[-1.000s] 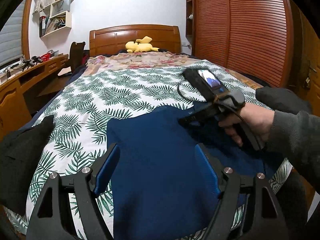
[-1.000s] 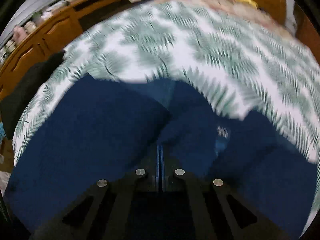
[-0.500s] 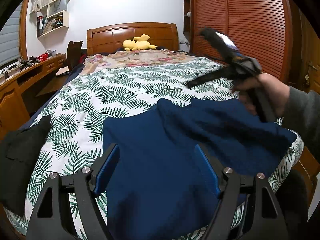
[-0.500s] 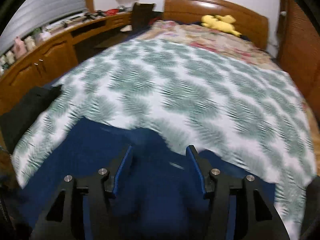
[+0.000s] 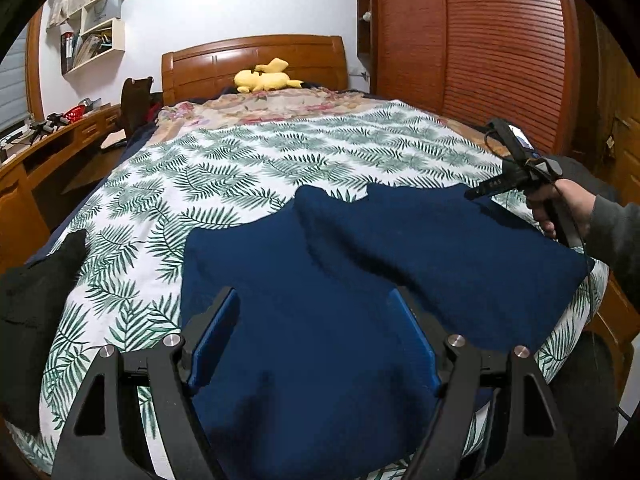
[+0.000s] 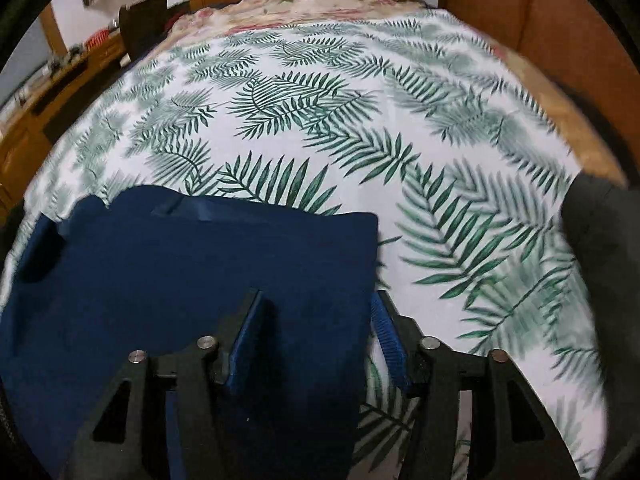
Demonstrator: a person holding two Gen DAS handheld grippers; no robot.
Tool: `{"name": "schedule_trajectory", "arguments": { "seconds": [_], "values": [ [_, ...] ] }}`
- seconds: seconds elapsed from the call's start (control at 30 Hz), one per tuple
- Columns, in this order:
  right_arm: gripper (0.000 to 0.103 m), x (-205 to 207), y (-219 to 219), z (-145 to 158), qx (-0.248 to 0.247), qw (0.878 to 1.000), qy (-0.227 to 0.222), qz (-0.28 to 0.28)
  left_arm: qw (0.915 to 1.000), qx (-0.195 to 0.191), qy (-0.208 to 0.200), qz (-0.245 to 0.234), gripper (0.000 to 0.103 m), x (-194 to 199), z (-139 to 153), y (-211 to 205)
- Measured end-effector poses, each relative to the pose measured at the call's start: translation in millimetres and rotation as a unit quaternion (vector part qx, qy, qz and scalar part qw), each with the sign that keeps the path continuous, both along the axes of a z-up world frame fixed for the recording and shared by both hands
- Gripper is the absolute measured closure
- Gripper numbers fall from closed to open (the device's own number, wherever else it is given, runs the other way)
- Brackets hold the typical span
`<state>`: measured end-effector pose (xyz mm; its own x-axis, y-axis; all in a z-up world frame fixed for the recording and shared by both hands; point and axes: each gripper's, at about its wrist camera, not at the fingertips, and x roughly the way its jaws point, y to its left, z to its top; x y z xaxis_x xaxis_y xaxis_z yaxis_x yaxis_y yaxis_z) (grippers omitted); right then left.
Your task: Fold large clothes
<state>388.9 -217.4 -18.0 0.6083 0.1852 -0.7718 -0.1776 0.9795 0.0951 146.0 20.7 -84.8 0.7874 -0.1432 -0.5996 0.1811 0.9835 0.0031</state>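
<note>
A dark blue garment (image 5: 360,264) lies spread on the leaf-print bedspread (image 5: 240,168) at the foot of the bed, with a raised fold across its middle. My left gripper (image 5: 316,312) is open just above the garment's near part, holding nothing. My right gripper (image 6: 316,312) is open and empty over the garment's right edge (image 6: 280,264); its left finger is above the cloth, its right finger beside the edge. In the left wrist view the right gripper (image 5: 472,193) is held over the garment's far right corner.
A black garment (image 5: 32,300) lies at the bed's left edge, another dark item (image 6: 596,232) at the right edge. A yellow plush toy (image 5: 266,78) sits by the wooden headboard. A wooden desk (image 5: 48,148) runs along the left, a slatted wardrobe (image 5: 480,40) on the right.
My right gripper let go of the blue garment, opened, lifted, then swung right to the garment's right edge. The garment's right side now lies spread out. My left gripper barely moved.
</note>
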Motion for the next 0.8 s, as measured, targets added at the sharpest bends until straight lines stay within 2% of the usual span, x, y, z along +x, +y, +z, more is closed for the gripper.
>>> {"name": "schedule_trajectory", "arguments": {
  "seconds": [0.03,0.1,0.17,0.23,0.37,0.47,0.53,0.63,0.8],
  "values": [
    [0.101,3,-1,-2,0.013,1.0,0.002,0.009,1.0,0.002,0.002,-0.001,0.025,1,-1,-3],
    [0.101,3,-2,-2,0.008,0.999,-0.018,0.026,1.0,0.003,0.003,-0.005,0.025,2,-1,-8],
    [0.102,-6,-9,9,-0.028,0.998,-0.065,-0.002,1.0,0.004,0.003,-0.007,0.025,4,-2,-12],
    [0.101,-7,-23,17,-0.029,0.996,-0.08,-0.033,0.9999,0.004,0.004,-0.009,0.025,5,-3,-16],
    [0.101,-16,-37,31,-0.021,0.994,-0.098,-0.032,0.9999,0.006,0.006,-0.014,0.025,7,-4,-23],
    [0.078,-33,-42,40,-0.04,0.993,-0.105,-0.031,0.9998,0.007,0.006,-0.017,0.025,7,-4,-26],
    [0.053,-50,-37,42,-0.053,0.992,-0.115,-0.013,0.9998,0.007,0.005,-0.018,0.025,7,-3,-27],
    [0.05,-77,-30,38,-0.064,0.99,-0.126,0.017,0.9998,0.006,0.003,-0.019,0.025,7,-3,-28],
    [0.05,-146,-15,28,-0.048,0.989,-0.121,0.069,0.9998,0.006,0.003,-0.019,0.025,7,-3,-28]
  ]
}}
